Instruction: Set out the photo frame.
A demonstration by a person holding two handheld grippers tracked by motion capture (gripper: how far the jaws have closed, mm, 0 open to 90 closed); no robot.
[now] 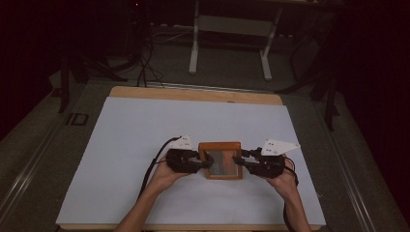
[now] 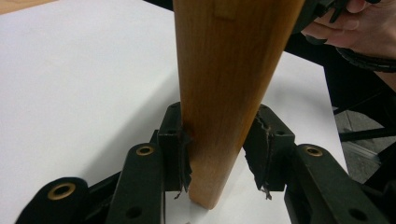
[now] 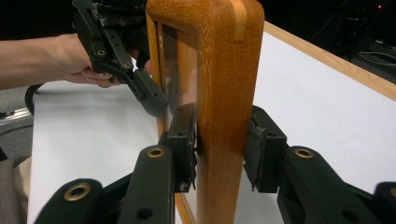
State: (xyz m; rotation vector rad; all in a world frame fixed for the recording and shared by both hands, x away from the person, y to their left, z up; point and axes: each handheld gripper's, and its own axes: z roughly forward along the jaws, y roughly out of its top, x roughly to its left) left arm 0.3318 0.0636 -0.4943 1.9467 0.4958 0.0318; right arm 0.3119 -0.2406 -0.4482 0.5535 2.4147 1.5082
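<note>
A wooden picture frame (image 1: 220, 159) with a glass pane lies level near the table's front, held between both grippers. My left gripper (image 1: 207, 161) grips its left side and my right gripper (image 1: 240, 161) its right side. In the left gripper view the frame's rounded wooden edge (image 2: 229, 70) runs between the two pads of the left gripper (image 2: 217, 149), which press on it. The right gripper view shows the right gripper (image 3: 220, 144) clamped on the frame (image 3: 224, 70), one pad on the pane side. Across the frame the left gripper (image 3: 154, 100) and its hand hold the far edge.
A white sheet (image 1: 145, 145) covers the wooden table (image 1: 193, 94), bare around the frame. Beyond the far edge are a dark floor with cables (image 1: 142, 63) and the white legs of a desk (image 1: 232, 43).
</note>
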